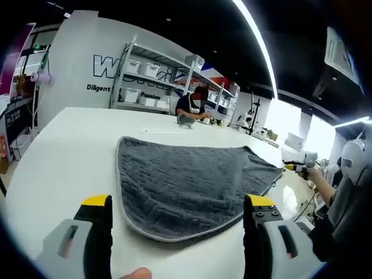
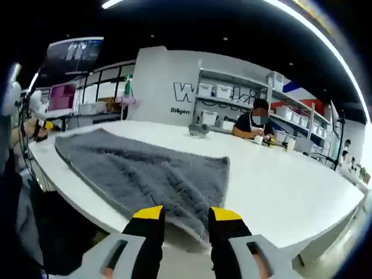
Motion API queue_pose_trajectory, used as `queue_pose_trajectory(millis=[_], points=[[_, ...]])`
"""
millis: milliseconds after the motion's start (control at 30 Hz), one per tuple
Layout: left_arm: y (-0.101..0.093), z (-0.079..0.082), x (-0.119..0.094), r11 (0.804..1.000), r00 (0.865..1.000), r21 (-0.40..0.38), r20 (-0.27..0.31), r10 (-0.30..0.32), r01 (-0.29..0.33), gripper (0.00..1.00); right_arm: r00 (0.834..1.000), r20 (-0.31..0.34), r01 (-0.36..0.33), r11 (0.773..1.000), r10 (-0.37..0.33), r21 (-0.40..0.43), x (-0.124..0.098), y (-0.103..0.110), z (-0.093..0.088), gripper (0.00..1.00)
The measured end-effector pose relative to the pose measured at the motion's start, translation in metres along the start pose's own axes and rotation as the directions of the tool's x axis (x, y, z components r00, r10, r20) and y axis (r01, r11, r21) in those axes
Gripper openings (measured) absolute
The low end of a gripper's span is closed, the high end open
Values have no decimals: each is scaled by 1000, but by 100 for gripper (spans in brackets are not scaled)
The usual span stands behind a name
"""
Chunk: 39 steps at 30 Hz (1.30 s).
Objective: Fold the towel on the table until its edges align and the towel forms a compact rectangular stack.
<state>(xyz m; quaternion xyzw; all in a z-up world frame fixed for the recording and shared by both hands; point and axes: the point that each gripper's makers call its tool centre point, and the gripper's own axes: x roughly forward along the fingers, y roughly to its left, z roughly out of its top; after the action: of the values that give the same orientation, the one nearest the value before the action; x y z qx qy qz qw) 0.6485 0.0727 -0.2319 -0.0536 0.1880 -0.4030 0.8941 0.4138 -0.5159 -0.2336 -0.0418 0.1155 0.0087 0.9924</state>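
— Yellow-tipped jaws first, left gripper view: the left hand-held gripper [image 1: 177,203] stands wide apart and holds nothing, just short of the grey towel [image 1: 192,180].
— And the towel?
— Spread flat on the white table [image 1: 70,151], its pale-edged corner nearest the jaws.
— Right gripper view?
— The right hand-held gripper [image 2: 186,216] is narrowly parted at the towel's [image 2: 151,171] near edge by the table [image 2: 279,186] rim; it possibly touches the cloth, but I cannot tell.
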Motion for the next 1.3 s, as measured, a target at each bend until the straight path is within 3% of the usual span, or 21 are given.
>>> queue_pose_trajectory(millis=[100,167,267,400,433,533,900,1300], points=[[-3,1,3,1000,1000,5,-1,-9,9,98,991,117,-67,995,58,78,-7,13,28,44],[-6,2,4,1000,1000,6,1,-15,15,98,986,147,-93,989,76,117,-7,20,39,54],[-9,2,6,1000,1000,9,1,-20,20,98,986,146,-103,983,81,152,-5,24,45,70],[-12,3,7,999,1000,16,-2,-30,30,98,989,92,-134,973,118,190,4,38,43,81],[-12,3,7,999,1000,17,-3,-30,31,98,990,33,-144,969,140,200,9,46,37,86],[-12,2,6,1000,1000,15,-4,-28,28,98,989,13,-145,971,145,191,15,52,39,97],[-8,2,3,1000,1000,16,-9,-21,21,98,971,26,-237,946,237,219,19,73,53,99],[-13,5,11,998,999,35,-20,-42,43,99,975,-11,-214,950,223,227,20,69,40,99]])
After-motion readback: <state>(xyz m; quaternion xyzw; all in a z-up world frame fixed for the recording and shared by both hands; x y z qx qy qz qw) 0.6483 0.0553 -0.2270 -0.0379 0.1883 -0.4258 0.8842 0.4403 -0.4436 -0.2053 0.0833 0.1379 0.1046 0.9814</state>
